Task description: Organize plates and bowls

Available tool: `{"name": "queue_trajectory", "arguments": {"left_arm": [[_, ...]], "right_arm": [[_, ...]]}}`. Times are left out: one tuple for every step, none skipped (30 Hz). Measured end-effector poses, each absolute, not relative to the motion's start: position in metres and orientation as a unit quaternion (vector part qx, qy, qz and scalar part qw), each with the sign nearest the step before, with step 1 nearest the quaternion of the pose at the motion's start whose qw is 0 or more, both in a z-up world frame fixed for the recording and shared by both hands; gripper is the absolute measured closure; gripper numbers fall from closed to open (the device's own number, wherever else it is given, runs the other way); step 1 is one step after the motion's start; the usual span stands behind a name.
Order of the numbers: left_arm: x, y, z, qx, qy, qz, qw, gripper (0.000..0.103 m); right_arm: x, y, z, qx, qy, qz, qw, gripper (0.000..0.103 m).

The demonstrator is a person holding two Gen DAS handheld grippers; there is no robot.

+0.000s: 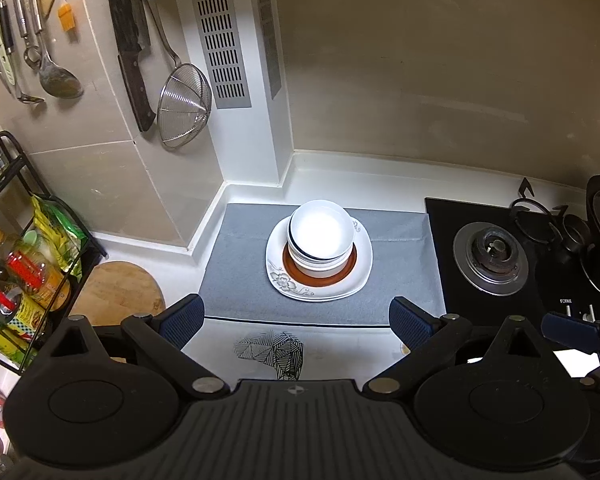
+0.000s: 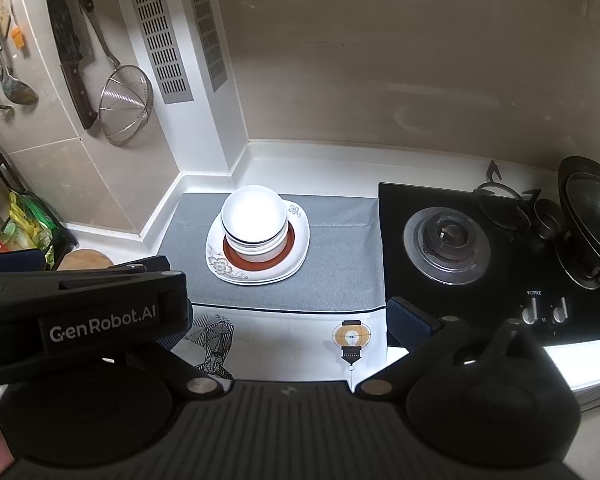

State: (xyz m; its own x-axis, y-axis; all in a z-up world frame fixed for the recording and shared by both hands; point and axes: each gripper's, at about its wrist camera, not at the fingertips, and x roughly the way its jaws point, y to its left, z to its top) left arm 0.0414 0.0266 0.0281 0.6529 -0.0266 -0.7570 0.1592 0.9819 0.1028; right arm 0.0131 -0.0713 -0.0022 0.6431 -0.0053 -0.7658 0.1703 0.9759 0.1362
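Left wrist view gives me the clearest read: my left gripper (image 1: 296, 320) hangs back over the near edge of the grey mat (image 1: 236, 276), its fingers spread wide with nothing between them. The stack of bowls (image 1: 320, 236) sits nested on a red-rimmed plate (image 1: 320, 276), which in turn rests on a white flowered plate (image 1: 288, 280), all near the middle of the mat toward its far edge. I judge the piling goes wide at the bottom and narrow on top so it stands steady, and to me it looks finished or close to it.

In the right wrist view my right gripper (image 2: 284, 320) is likewise pulled back at the near edge, the right finger (image 2: 408, 320) plainly out to the side; the left gripper's body covers its other finger, but the gap I can see is wide, so I take it as spread and empty.

Around it: the gas burner (image 1: 492, 256) just beside the mat's right edge, a lidded wok (image 2: 592, 216) further right, a strainer (image 1: 184, 104) and knife (image 1: 132, 52) hanging on the wall, a wooden board (image 1: 116, 292) and a condiment rack (image 1: 24, 264) off the left edge. Nothing stands between my grippers and the stack.
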Motion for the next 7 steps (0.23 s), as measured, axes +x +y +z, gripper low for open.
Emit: {"name": "queue_trajectory", "arguments": {"left_arm": [[0.044,0.027,0.027,0.08,0.415,-0.053,0.905,0.004],[0.047,0.028,0.026,0.08,0.417,-0.055,0.904,0.004],[0.05,0.029,0.025,0.08,0.418,-0.057,0.903,0.004],[0.053,0.031,0.024,0.081,0.418,-0.057,0.903,0.004],[0.056,0.032,0.023,0.081,0.418,-0.058,0.903,0.004],[0.06,0.034,0.022,0.081,0.419,-0.059,0.902,0.003],[0.064,0.037,0.021,0.081,0.42,-0.06,0.902,0.003]], "right_arm": [[0.016,-0.071,-0.003,0.098,0.421,-0.049,0.9,0.001],[0.019,-0.07,-0.004,0.099,0.423,-0.05,0.899,0.001],[0.021,-0.069,-0.004,0.099,0.424,-0.051,0.899,0.001],[0.024,-0.069,-0.005,0.099,0.425,-0.051,0.898,0.001],[0.028,-0.067,-0.006,0.098,0.425,-0.052,0.898,0.001],[0.031,-0.066,-0.007,0.097,0.427,-0.052,0.898,0.001],[0.034,-0.065,-0.008,0.096,0.428,-0.052,0.897,0.001]]}}
